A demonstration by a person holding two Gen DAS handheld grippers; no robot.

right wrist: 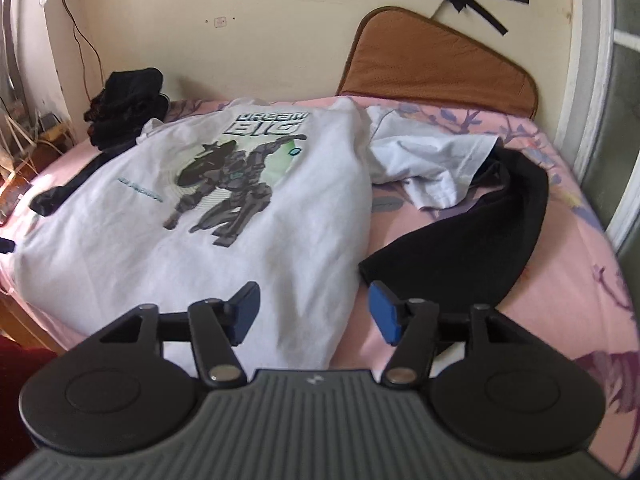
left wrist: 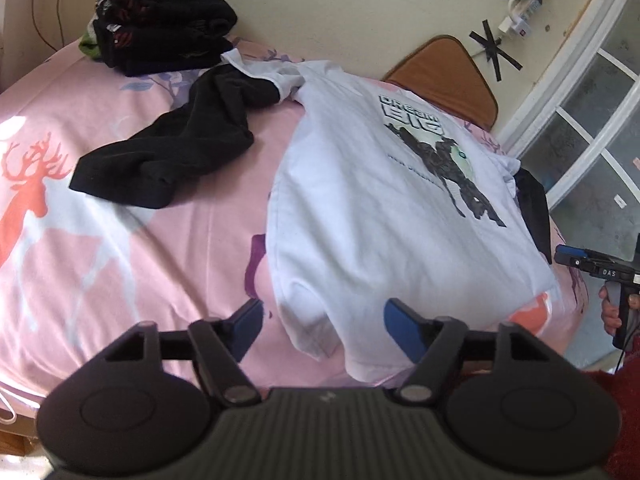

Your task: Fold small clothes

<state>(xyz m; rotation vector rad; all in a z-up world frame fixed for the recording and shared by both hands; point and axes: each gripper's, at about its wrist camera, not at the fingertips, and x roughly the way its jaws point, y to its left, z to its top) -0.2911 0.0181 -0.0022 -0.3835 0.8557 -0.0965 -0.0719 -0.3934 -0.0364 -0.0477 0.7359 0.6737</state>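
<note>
Left gripper (left wrist: 322, 330): jaws spread, nothing pinched; the hem's left corner lies between and just past its fingers.
White T-shirt (left wrist: 384, 216): flat on the pink bedsheet (left wrist: 132, 264), print up, long axis running away from both grippers toward the wall.
Right gripper (right wrist: 314, 312): spread, empty, at the hem's right edge; black sleeve (right wrist: 480, 248) just right.
Nearer: judged equal.

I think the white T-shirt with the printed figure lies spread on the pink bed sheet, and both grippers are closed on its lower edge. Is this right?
Not quite. The white T-shirt does lie spread on the pink bed sheet, but the left gripper and the right gripper are both open, pressing on nothing, as each wrist view shows.
</note>
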